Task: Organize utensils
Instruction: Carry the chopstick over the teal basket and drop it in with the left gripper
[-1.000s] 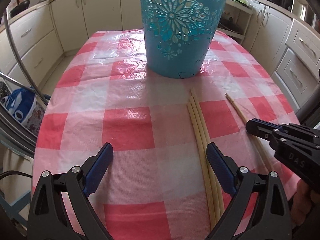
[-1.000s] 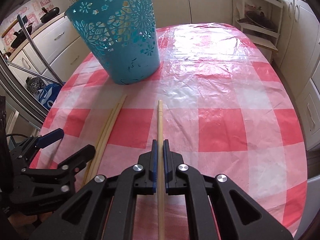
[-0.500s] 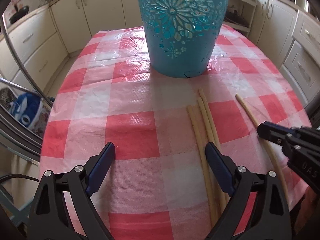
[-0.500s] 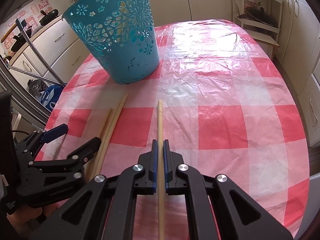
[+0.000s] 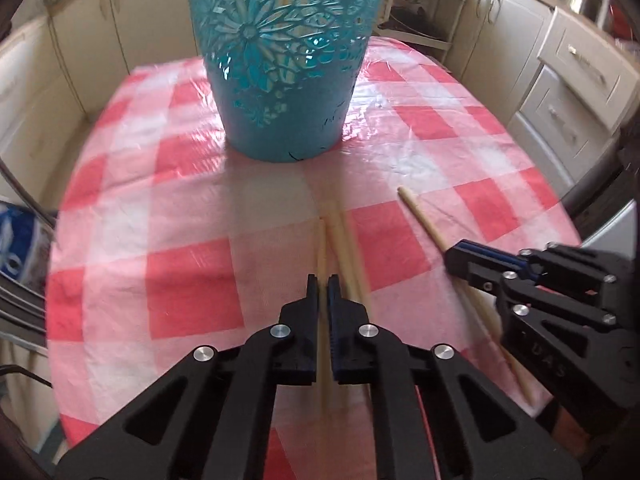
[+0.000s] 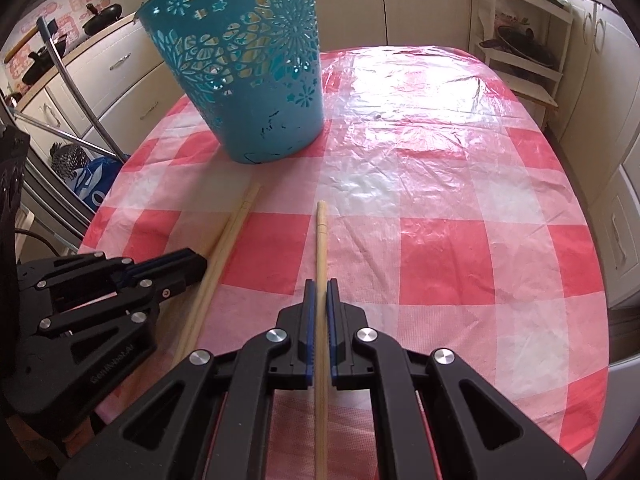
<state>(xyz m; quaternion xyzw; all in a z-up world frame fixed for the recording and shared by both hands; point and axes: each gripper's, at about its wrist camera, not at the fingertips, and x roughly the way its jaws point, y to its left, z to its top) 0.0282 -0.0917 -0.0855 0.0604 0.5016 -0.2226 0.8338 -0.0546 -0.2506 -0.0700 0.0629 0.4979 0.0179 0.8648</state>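
Observation:
A teal cut-out basket (image 5: 280,72) stands upright at the far middle of the red-and-white checked table (image 5: 192,288). My left gripper (image 5: 322,278) is closing onto one pale chopstick (image 5: 321,240), pads pressed on it. Two more chopsticks (image 5: 344,240) lie just right of it, blurred. In the right wrist view my right gripper (image 6: 320,282) is shut on a single chopstick (image 6: 321,232) that points toward the basket (image 6: 248,72). The left gripper (image 6: 200,264) shows at the left there, beside the chopstick bundle (image 6: 236,228). The right gripper (image 5: 452,258) appears at the right of the left wrist view.
Cream kitchen cabinets (image 5: 568,92) surround the table. A white shelf rack (image 6: 520,52) stands beyond the far right corner. A blue bag (image 6: 94,184) and metal tubing (image 6: 76,92) sit off the left edge. The right half of the tablecloth holds nothing.
The left gripper's jaws went from wide open to shut on one chopstick of the bundle, and it shifted slightly right. The right gripper stayed still, holding its chopstick.

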